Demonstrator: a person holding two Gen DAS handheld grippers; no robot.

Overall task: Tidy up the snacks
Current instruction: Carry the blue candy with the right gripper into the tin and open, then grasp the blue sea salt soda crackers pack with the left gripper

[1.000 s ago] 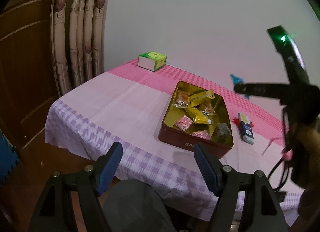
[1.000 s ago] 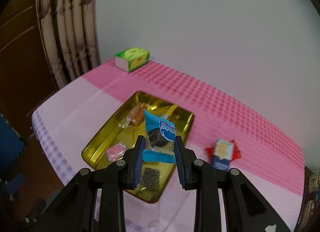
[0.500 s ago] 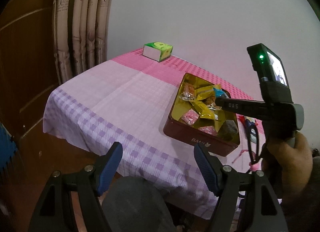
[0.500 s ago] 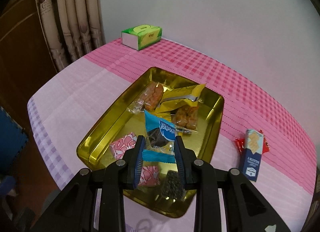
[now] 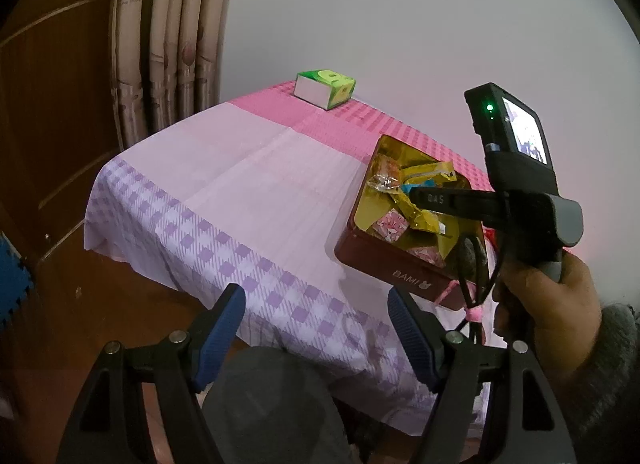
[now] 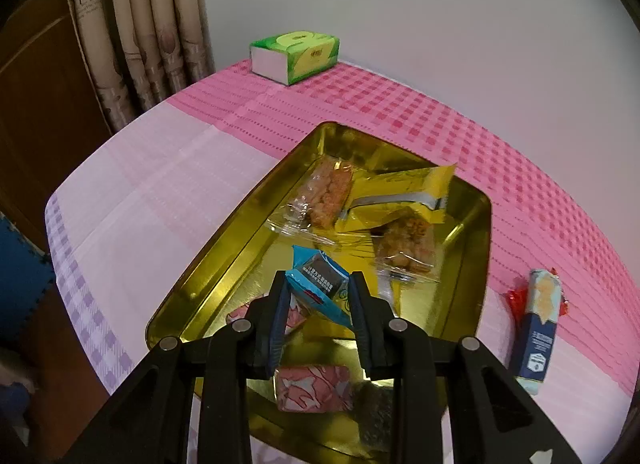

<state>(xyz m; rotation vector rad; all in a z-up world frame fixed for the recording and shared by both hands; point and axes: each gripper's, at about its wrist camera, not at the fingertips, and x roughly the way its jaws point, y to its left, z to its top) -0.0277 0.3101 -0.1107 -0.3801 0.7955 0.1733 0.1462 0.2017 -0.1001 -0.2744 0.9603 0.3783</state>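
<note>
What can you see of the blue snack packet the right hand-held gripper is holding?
The blue snack packet is a small glossy foil wrapper with a dark panel of white print and crimped ends. It is tilted, pinched between the fingers of the right hand-held gripper, above the gold tin.

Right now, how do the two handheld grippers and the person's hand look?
Both the left gripper and right gripper have black frames, silver screws and ribbed blue fingers. The right one carries a grey handle, black cables, a green light and a small screen. The hand wears a grey knit sleeve.
</note>
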